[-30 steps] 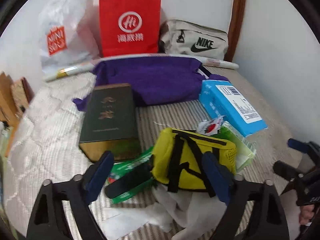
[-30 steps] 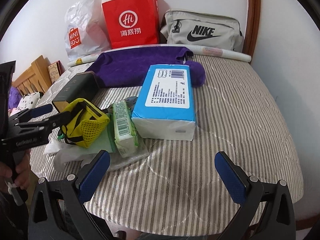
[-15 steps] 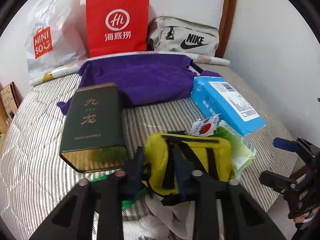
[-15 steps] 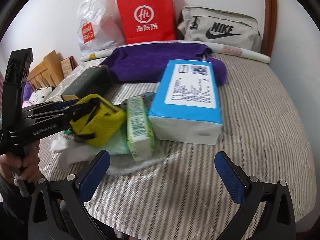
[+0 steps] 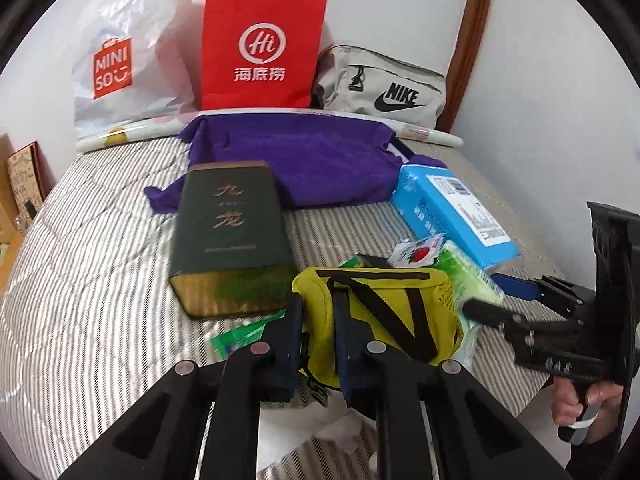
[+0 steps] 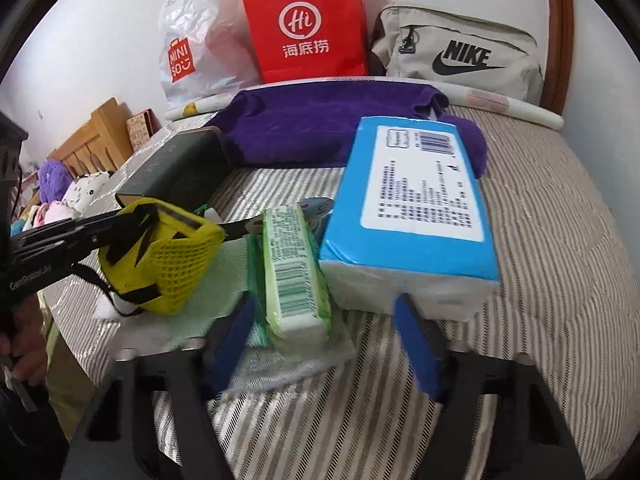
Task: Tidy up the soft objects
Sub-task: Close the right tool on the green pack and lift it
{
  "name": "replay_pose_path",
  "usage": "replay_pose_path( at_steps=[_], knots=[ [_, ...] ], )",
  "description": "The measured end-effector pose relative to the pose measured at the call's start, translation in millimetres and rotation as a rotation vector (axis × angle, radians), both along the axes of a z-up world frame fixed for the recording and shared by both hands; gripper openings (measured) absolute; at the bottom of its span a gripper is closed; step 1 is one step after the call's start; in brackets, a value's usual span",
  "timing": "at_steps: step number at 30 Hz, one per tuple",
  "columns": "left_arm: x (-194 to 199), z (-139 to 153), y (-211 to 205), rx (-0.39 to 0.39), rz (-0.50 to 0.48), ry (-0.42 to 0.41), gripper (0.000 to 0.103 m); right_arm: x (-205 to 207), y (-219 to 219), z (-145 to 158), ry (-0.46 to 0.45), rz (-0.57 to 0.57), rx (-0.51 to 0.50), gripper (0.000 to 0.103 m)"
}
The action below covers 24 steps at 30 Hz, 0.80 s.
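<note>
Your left hand-held gripper (image 5: 316,344) is pinching the near left edge of the yellow pouch (image 5: 384,312), pads pressed into the fabric with only a thin fold between them. The pouch sits on the bed (image 5: 88,280) straight ahead of that gripper, its long axis running across your view, left to right.

Your right hand-held gripper (image 6: 324,344) has just been closing and stands half spread. The green pack (image 6: 294,272) lies between its blue pads (image 6: 230,340), but they do not press on it yet. That pack's long axis runs away from you, in line with the fingers, so the jaws would close across its narrow width. The blue tissue pack (image 6: 412,200) lies just to the right of it, its near end close to the right pad; as I judge it, that pad could catch it.
</note>
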<state>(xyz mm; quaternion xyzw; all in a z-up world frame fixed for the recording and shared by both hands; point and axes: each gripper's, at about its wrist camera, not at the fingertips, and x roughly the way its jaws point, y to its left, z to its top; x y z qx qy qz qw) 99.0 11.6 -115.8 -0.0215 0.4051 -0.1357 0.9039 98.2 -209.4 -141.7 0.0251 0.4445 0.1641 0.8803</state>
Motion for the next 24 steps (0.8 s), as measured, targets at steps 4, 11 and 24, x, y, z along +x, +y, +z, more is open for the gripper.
replay_pose_path(
  at_steps=[4,11,24],
  knots=[
    [3.5,-10.4,3.2,0.004,0.011,0.025,0.014,-3.2,0.9,0.6,-0.009,0.036,0.022,0.018],
    [5.8,-14.1,5.7,-0.022,0.007,0.030,0.017,-23.8,-7.1,16.9,-0.037,0.063,0.027,0.018],
    [-5.2,-10.7,11.3,-0.045,0.013,0.011,0.012,-51.3,-42.1,8.6,0.000,0.002,-0.046,0.021]
  ],
)
